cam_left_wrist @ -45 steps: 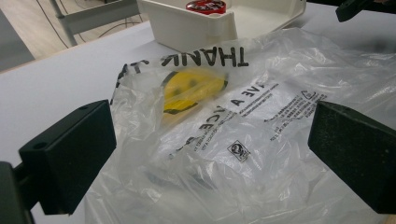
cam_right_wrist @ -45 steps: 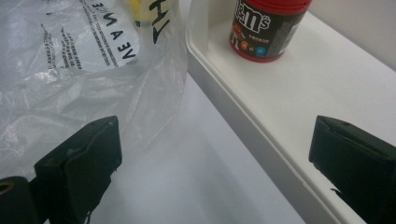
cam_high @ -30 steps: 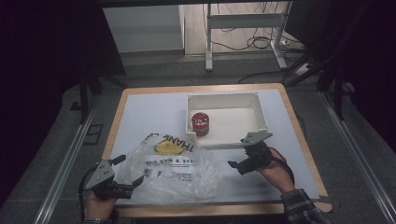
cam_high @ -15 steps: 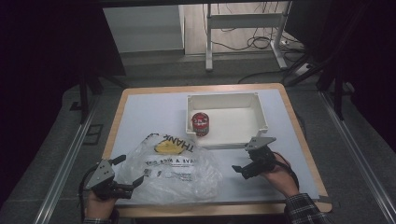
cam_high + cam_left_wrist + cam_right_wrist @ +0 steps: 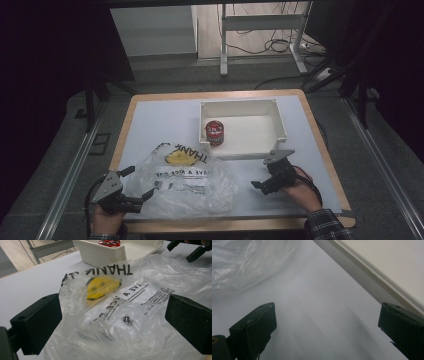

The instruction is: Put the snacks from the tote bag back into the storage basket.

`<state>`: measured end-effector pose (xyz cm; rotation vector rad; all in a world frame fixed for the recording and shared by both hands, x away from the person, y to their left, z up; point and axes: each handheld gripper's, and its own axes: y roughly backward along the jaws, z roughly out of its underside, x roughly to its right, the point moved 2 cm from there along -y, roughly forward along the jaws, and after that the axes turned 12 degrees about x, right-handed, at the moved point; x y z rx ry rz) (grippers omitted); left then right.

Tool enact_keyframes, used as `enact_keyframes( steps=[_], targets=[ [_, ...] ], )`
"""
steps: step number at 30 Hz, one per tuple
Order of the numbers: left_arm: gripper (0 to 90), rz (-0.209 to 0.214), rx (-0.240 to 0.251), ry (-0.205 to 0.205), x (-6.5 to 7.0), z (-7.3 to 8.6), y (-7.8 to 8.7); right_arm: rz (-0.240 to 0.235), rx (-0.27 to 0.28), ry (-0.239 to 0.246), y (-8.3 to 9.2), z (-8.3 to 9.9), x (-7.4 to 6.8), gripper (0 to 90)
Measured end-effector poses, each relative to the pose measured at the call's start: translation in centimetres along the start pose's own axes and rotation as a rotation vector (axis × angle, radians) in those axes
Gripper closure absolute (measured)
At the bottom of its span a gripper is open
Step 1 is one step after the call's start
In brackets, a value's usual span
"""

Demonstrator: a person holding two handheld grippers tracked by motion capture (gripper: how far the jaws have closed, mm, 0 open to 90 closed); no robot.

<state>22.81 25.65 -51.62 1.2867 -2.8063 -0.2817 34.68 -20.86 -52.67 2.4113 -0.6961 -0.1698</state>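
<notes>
Left tool [image 5: 134,186] at lower left of the high view: spread wide, gripping nothing, jaws flanking the near-left edge of the clear plastic bag [image 5: 186,176] lying low and centre on the tabletop [image 5: 155,120]. Right tool [image 5: 265,179] at lower right: wide open, empty, over bare tabletop between bag and white bin [image 5: 280,122].

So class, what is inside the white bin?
The white bin holds one red can, upright in its left front corner; the can's base is hidden by the bin's wall.

left claw [image 5: 136,184]: jaws wide apart, low | right claw [image 5: 264,179]: jaws wide apart, low
</notes>
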Motion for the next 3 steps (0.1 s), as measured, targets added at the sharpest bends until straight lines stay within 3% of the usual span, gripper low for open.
enact_keyframes(
  steps=[3],
  targets=[
    [0.9,-0.001,0.000,0.000,-0.01,-0.03,-0.01,0.002,-0.001,0.001,-0.05,0.00,-0.07,2.1]
  ],
)
